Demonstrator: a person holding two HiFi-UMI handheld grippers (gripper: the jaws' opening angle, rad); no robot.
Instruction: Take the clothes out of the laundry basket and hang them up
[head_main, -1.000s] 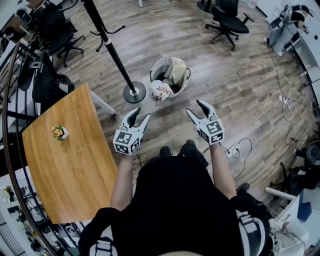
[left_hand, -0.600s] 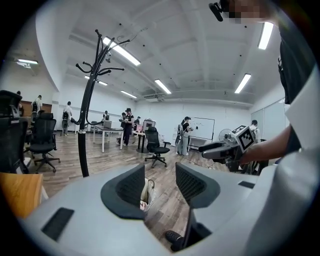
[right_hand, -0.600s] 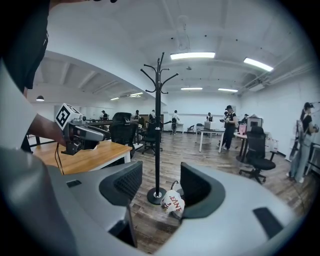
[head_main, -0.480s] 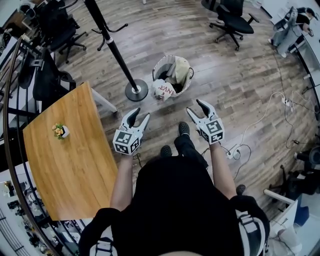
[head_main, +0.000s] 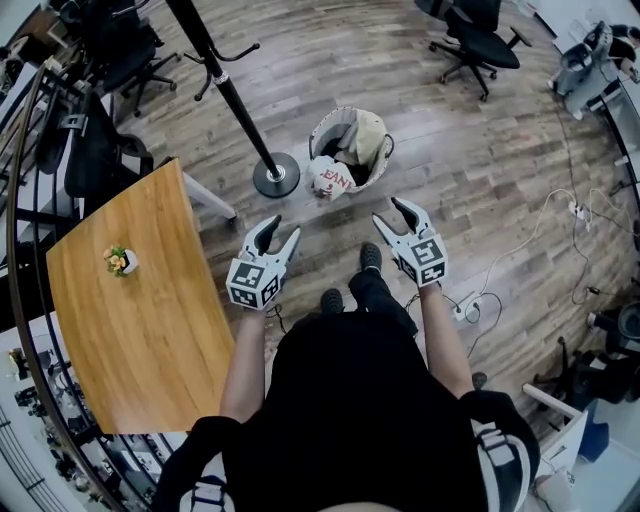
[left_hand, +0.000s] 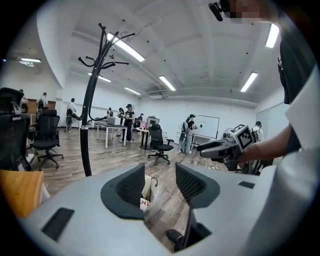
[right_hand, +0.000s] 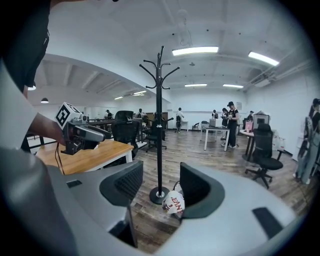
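Laundry basket (head_main: 352, 150): on the wooden floor, just beside the round base of the coat stand (head_main: 235, 100), well apart from both hands. Contents: white garment with red lettering (head_main: 330, 180) draped over the near rim; beige garment (head_main: 370, 135) heaped inside. Left tongs (head_main: 282, 228): apart at a middling gap, empty, aimed toward the basket. Right tongs (head_main: 388, 213): wide apart, just now closing a little, nothing between the pads. Stage, by judgement: approach, nothing yet gripped. Hazards: light basket likely to tip or slide if the draped white garment pulled sideways rather than lifted; garments possibly tangled, hence both dragged out on one pull; thin pinch of loose cloth apt to slip from the pads on the way to a hook; trailing hem liable to catch on the basket's handle or the stand's lower hooks; stand on a small base, prone to rocking under a hard tug; floor cables (head_main: 466, 300) near the right foot, a trip risk; desk (head_main: 130, 320) edge close on the left, a knock risk for that arm.
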